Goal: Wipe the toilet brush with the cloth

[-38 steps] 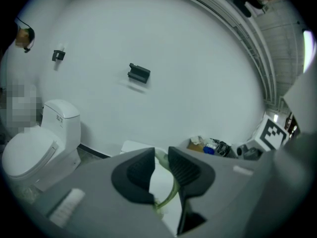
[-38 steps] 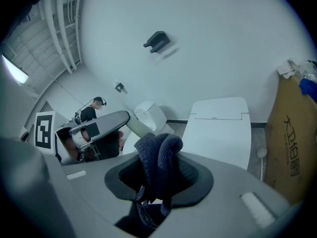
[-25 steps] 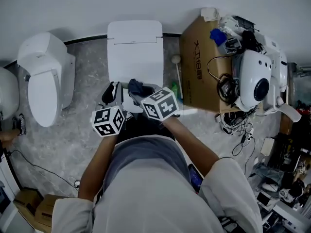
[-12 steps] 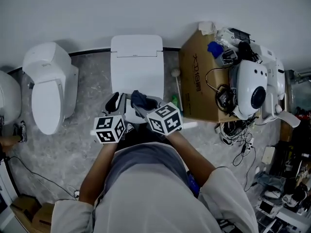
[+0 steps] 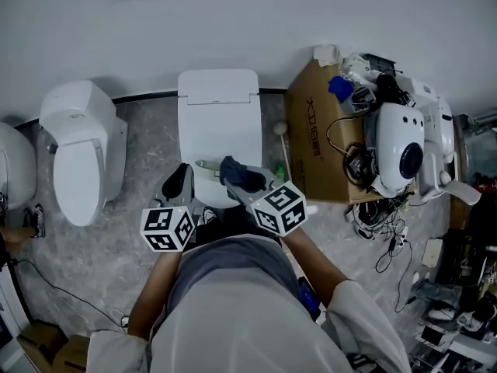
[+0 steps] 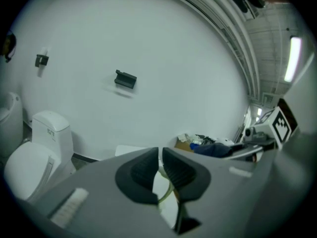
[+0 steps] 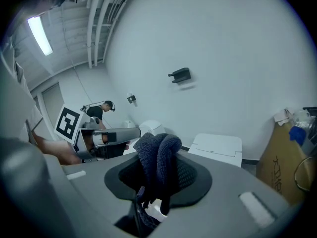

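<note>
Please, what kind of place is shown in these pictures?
Probably a test room or workshop rather than a real bathroom: a white toilet and a second toilet stand side by side on a bare floor, next to a cardboard box and tangled cables.

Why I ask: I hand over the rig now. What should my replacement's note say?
Left gripper: shut on a thin white part with a yellow-green edge, apparently the white toilet brush, held over the closed white toilet.
Right gripper: shut on the bunched dark blue cloth, close beside the brush.
Done: both things are in hand.
Left: the wiping; cloth-to-brush contact can't be confirmed.
</note>
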